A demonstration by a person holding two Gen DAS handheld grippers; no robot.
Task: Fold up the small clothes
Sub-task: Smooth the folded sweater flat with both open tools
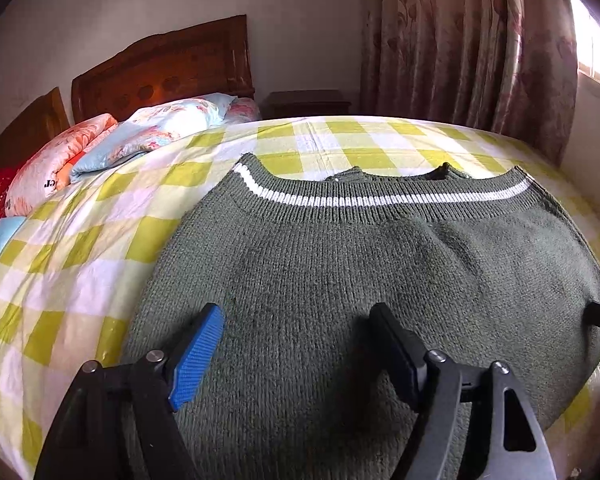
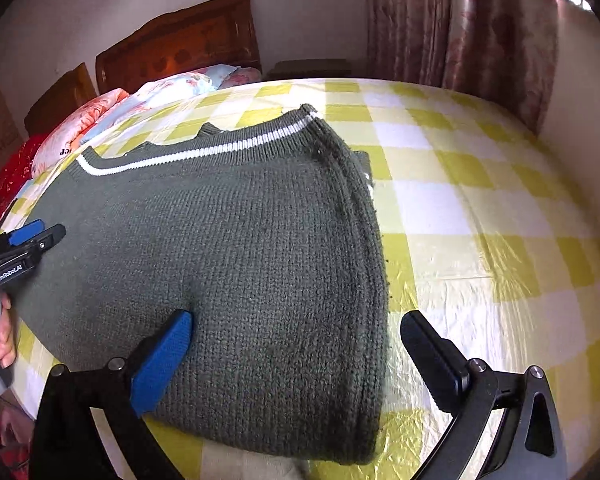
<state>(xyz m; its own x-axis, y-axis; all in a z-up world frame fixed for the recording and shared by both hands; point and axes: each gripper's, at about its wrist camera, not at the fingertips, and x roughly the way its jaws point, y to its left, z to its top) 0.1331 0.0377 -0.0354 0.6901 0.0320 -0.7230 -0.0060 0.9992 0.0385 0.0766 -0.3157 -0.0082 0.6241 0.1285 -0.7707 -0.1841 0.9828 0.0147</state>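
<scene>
Hovering over folded sweater

Lying flat on the checked bedsheet [image 2: 480, 200], green sweater [image 1: 340, 260] folded, white-striped hem at far edge. Left gripper [image 1: 296, 344] jaws spread, nothing held, above sweater. Right gripper [image 2: 296, 344] likewise wide apart, straddling sweater's right edge. Pillows [image 1: 100, 140] near headboard.

Checked bedsheet [image 2: 480, 208], floral pillows [image 1: 172, 124] near wooden headboard [image 1: 160, 68], floral curtain [image 1: 460, 40].

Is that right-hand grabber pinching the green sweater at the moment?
No, the right gripper stands wide open over the green sweater, its fingers apart and clamping nothing.
</scene>
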